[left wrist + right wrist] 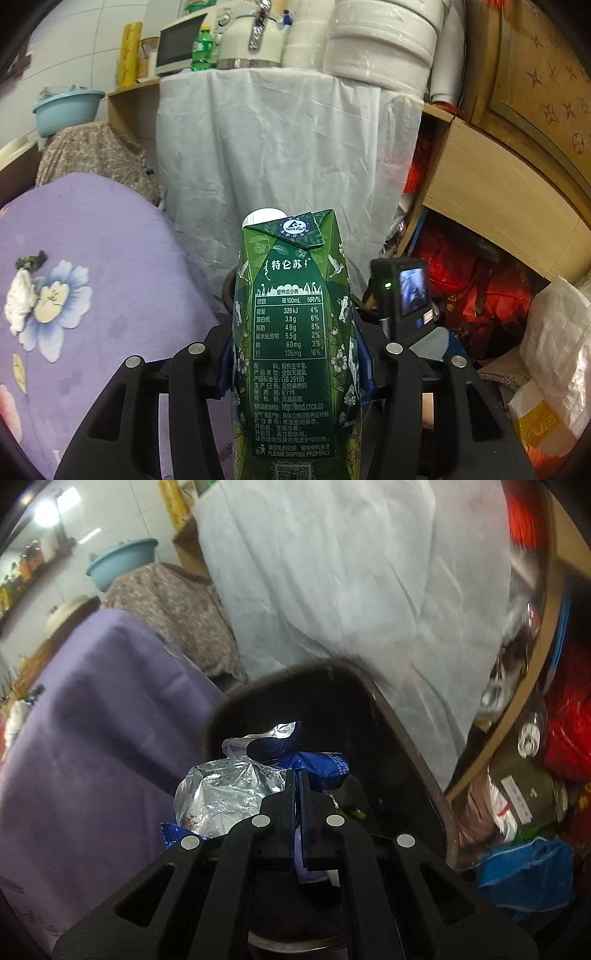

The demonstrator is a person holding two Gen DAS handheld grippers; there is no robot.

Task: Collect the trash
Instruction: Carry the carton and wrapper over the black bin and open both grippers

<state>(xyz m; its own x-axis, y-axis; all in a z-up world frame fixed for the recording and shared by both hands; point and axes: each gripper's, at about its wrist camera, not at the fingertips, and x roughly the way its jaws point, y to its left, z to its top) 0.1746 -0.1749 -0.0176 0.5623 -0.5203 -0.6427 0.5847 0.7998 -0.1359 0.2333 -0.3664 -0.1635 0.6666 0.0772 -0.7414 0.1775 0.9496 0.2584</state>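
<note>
A green milk carton [295, 332] with a white cap stands upright between the blue pads of my left gripper [295, 365], which is shut on its sides. In the right wrist view my right gripper [298, 775] is shut on a crumpled blue and silver foil snack wrapper [229, 794]. The wrapper hangs over the open mouth of a black trash bin [388, 746], which lies just ahead and below the fingers. The other gripper's body with a small screen [406, 291] shows to the right of the carton.
A purple flowered bedspread [92, 277] fills the left. A white cloth [280, 147] drapes a shelf ahead, with a microwave [177, 44], kettle and paper rolls on top. Wooden shelving [498, 192] with red bags and a blue bag [524, 875] crowds the right.
</note>
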